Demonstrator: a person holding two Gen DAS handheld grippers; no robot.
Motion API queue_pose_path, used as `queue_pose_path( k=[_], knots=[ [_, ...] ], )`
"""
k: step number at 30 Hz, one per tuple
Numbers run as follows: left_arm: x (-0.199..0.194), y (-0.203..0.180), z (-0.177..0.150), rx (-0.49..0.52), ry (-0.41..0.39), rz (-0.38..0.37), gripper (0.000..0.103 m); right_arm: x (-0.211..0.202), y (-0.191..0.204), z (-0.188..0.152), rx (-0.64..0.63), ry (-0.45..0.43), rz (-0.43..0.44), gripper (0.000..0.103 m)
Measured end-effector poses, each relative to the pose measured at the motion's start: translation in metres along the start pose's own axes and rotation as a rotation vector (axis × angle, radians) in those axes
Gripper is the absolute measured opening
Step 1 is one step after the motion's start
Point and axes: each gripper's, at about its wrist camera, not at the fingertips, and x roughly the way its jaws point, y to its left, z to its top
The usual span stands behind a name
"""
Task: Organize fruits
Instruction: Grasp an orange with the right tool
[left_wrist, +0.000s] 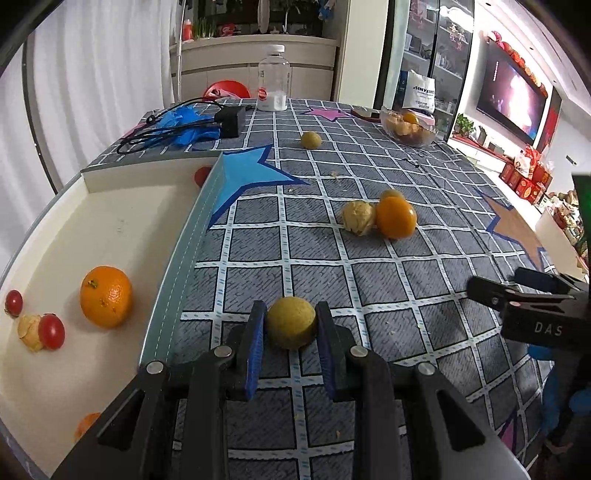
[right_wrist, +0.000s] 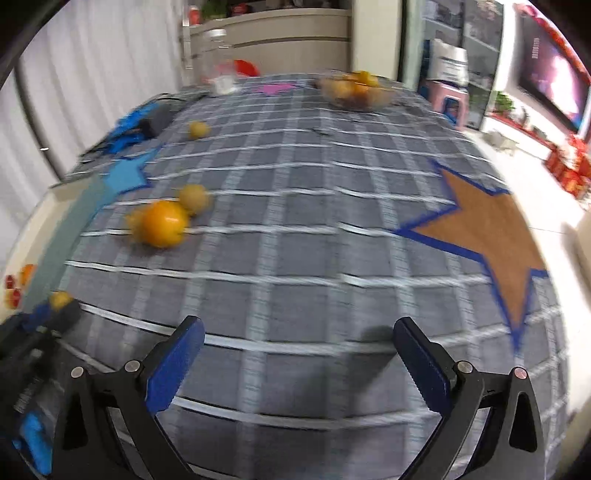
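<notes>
My left gripper (left_wrist: 290, 314) is shut on a small yellow-green fruit (left_wrist: 290, 323) just above the checked tablecloth, right of the white tray (left_wrist: 122, 221). The tray holds an orange (left_wrist: 106, 296), two cherry tomatoes (left_wrist: 51, 331) and a peeled piece (left_wrist: 30, 329). An orange fruit (left_wrist: 396, 216) and a pale peeled fruit (left_wrist: 357, 217) lie mid-table; another yellow-green fruit (left_wrist: 310, 140) lies farther back. My right gripper (right_wrist: 297, 341) is open and empty over the cloth; it shows at the right edge of the left wrist view (left_wrist: 517, 291). The right wrist view is blurred.
A glass bowl of fruit (left_wrist: 408, 127) stands at the back right. A clear bottle (left_wrist: 273, 78), a black adapter with cable (left_wrist: 229, 120) and a blue cloth (left_wrist: 181, 123) sit at the back left. The table's right edge drops off by a brown star patch (right_wrist: 491, 229).
</notes>
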Motion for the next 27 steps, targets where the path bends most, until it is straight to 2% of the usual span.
queue_pose_path(
  k=[8, 10, 13, 15, 17, 18, 27],
  knots=[
    [-0.001, -0.001, -0.001, 0.003, -0.001, -0.004, 0.029, 0.016, 0.055, 0.03, -0.148, -0.064, 0.016, 0.102],
    [-0.001, 0.0, -0.001, 0.003, -0.001, -0.003, 0.029, 0.023, 0.061, 0.039, -0.16, -0.072, 0.026, 0.088],
    [-0.001, 0.0, -0.001, 0.003, -0.001, -0.004, 0.029, 0.033, 0.064, 0.045, -0.144, -0.05, 0.056, 0.083],
    [0.0, 0.0, -0.001, 0.004, -0.001, -0.003, 0.029, 0.037, 0.063, 0.047, -0.126, -0.05, 0.078, 0.074],
    [-0.001, 0.0, -0.001, 0.003, -0.001, -0.004, 0.029, 0.036, 0.065, 0.05, -0.129, -0.062, 0.098, 0.056],
    [-0.001, 0.0, -0.001, 0.003, -0.001, -0.004, 0.029, 0.036, 0.065, 0.05, -0.125, -0.064, 0.121, 0.039],
    [0.0, 0.001, -0.001, 0.006, -0.001, -0.001, 0.029, 0.01, 0.046, 0.034, -0.062, -0.096, 0.164, 0.037]
  ],
)
